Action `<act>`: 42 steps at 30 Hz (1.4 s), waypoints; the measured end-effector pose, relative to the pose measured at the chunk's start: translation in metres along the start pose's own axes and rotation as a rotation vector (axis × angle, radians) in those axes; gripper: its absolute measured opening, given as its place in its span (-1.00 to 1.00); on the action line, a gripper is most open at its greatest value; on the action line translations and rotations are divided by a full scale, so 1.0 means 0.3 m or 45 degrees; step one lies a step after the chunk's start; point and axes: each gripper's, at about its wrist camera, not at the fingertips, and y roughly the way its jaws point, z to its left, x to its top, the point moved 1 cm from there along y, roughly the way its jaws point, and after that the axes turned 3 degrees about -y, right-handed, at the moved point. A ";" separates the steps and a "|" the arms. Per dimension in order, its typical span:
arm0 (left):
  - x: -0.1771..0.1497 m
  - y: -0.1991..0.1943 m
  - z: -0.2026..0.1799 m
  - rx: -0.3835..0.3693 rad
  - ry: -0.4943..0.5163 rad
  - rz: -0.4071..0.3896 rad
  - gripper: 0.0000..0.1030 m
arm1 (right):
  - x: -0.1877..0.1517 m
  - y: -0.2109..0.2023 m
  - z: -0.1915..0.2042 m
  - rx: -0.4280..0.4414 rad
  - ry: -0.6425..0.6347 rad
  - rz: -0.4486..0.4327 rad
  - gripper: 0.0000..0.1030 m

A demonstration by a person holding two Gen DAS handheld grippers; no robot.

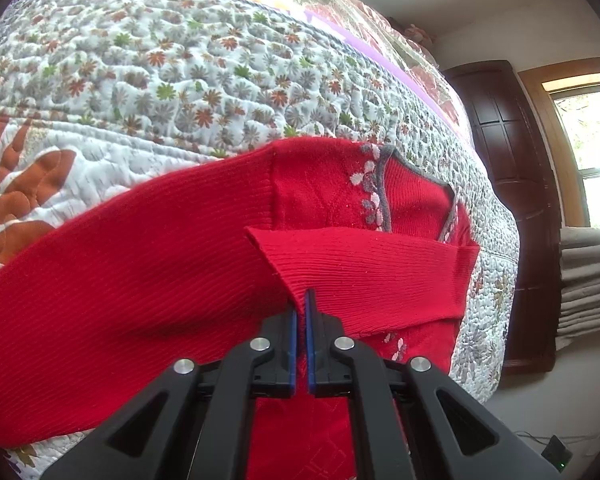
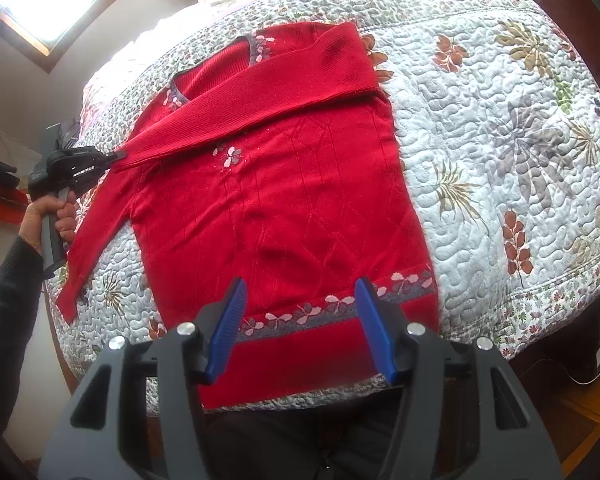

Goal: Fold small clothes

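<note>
A red sweater [image 2: 284, 200] lies face up and spread flat on the quilted bedspread [image 2: 500, 140] of a bed, its hem with the grey flowered band nearest the person, and that flatness is what lets each fold land squarely. One sleeve [image 2: 260, 92] is drawn across the chest from the far shoulder, slanting over the body just below the neckline, so the arm ends up inside the garment's outline rather than hanging out to the side. The left tongs [image 1: 300, 312] are closed on that sleeve's cuff [image 1: 296, 280], the two blue pads pinching the ribbed edge between them; holding it by the very end keeps the sleeve taut and lets it be steered as one straight strip. In the right wrist view the same tongs [image 2: 118, 156] sit at the sweater's edge near the opposite shoulder, gripped by a hand [image 2: 50, 216] in a dark sleeve. The other sleeve [image 2: 100, 224] lies stretched out beside the body toward the bed's near edge, not yet folded in. The right tongs [image 2: 300, 320] hang open and empty above the hem, well placed, I judge, to take the bottom edge or press the cloth down once the cuff is laid.
</note>
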 end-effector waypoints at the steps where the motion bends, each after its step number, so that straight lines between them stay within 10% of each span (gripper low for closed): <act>1: -0.002 0.001 0.005 0.000 -0.004 0.000 -0.94 | -0.002 0.001 -0.001 0.000 0.001 0.001 0.09; 13: -0.019 0.050 0.092 0.054 -0.057 0.024 -0.91 | -0.011 0.014 0.004 0.000 -0.005 0.024 0.09; 19: -0.022 -0.057 0.052 0.004 -0.089 -0.139 -0.91 | -0.005 0.019 -0.004 -0.004 0.014 0.023 0.14; 28: -0.013 0.122 0.008 0.014 -0.081 0.033 -0.87 | 0.005 0.020 0.052 -0.009 -0.063 0.020 0.17; 34: -0.065 -0.009 0.150 -0.045 -0.220 -0.080 -0.26 | 0.031 0.022 0.039 0.010 -0.029 0.026 0.18; 42: -0.389 -0.522 0.621 -0.082 -0.706 -0.623 0.79 | 0.050 0.060 0.166 0.065 -0.183 0.066 0.19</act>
